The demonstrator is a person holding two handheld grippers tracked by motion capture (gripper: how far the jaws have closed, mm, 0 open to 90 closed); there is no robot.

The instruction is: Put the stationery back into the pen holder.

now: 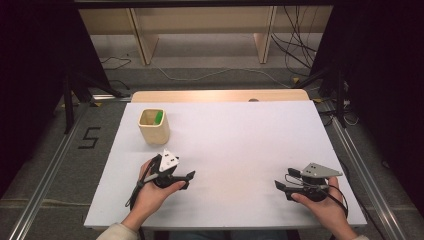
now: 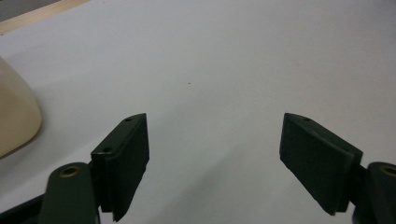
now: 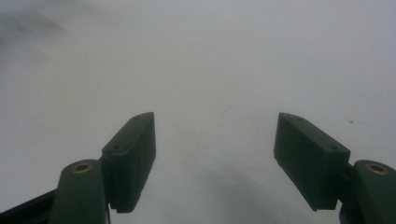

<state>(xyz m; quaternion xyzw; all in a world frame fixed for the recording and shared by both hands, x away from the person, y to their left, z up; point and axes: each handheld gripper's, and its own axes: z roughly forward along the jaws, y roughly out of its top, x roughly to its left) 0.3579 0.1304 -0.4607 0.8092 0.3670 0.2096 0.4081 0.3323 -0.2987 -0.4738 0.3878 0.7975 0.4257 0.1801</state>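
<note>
A pale wooden cup (image 1: 154, 126) stands on the white table (image 1: 235, 135) at the back left, with a green thing (image 1: 158, 117) inside it. My left gripper (image 1: 188, 180) rests low near the front left, jaws wide apart and empty, pointing right. In the left gripper view its jaws (image 2: 215, 158) frame bare white table, and the cup's rounded side (image 2: 14, 116) shows at the left edge. My right gripper (image 1: 282, 187) sits near the front right, pointing left, open with nothing between its jaws (image 3: 215, 158).
A wooden strip (image 1: 220, 95) runs along the table's far edge. Beyond it are wooden shelf legs and loose cables on the floor. Metal rails flank the table left and right.
</note>
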